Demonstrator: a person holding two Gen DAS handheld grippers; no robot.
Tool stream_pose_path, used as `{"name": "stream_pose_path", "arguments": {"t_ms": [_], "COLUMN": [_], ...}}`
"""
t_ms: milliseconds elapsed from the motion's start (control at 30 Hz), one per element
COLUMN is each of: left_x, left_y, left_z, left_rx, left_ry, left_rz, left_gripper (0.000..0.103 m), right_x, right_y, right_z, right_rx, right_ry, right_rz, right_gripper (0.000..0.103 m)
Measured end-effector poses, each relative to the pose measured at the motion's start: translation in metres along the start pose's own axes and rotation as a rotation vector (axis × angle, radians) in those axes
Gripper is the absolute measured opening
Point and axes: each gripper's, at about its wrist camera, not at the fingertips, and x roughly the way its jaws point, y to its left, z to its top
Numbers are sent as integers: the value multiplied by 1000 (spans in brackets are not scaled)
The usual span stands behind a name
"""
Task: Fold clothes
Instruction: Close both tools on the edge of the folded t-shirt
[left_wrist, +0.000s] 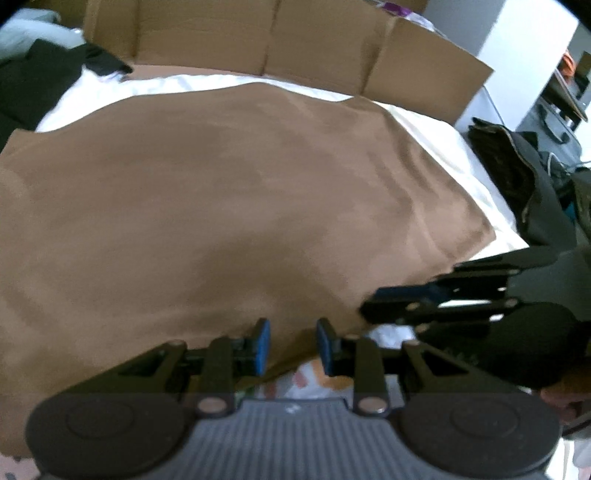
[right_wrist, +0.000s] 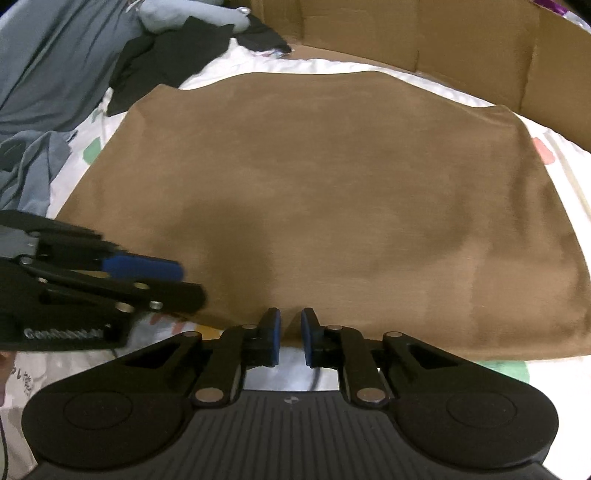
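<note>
Left gripper (left_wrist: 291, 345): blue pads partly apart, near hem of the brown cloth (left_wrist: 229, 206) between them, grip unclear.
Right gripper (right_wrist: 290, 338): narrow gap, pinching the hem.
Cloth: flat on white sheet (left_wrist: 443, 147).

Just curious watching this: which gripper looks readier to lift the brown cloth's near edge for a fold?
Right, probably. The right gripper seems to pinch the near edge of the brown cloth between nearly closed jaws; the left gripper straddles that edge with a wide gap.
</note>
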Motion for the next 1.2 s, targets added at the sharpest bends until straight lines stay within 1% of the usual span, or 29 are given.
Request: {"name": "stream_pose_path", "arguments": {"t_ms": [100,167,233,367,467,567,733,833,1000,1133,1200], "left_x": [6,10,9,-2,-11,-19,-35,-42,-52,-64,-67], "left_y": [-3,2,7,15,27,41,62,73,83,96,105], "left_z": [1,-2,-7,-14,-19,-23,-35,-43,-50,-54,-58], "left_rx": [10,-10,-14,-19,-59,-96,-138,-161,-171,-209,-226], "left_ry": [0,11,3,-1,-1,-1,7,13,17,-2,2], "left_rz": [-19,-29,-26,16,43,86,169,201,247,284,314], "left_gripper": [27,28,25,23,23,23,23,23,23,23,23], "right_x": [1,0,-1,-7,-13,-17,-23,-27,-29,-31,-31], "right_y": [2,0,-4,-23,-39,-55,-73,-87,-110,-126,-133], "right_z": [1,1,0,-4,-10,-14,-18,-19,-21,-22,-22], "right_rx": [-15,-25,-20,31,67,110,137,159,216,236,249], "right_ry": [1,-1,-2,-14,-24,-27,-38,-45,-45,-47,-42], "right_rz": [13,14,4,-67,-125,-173,-240,-281,-337,-377,-389], "right_gripper": [15,17,17,16,16,16,15,16,16,16,15]}}
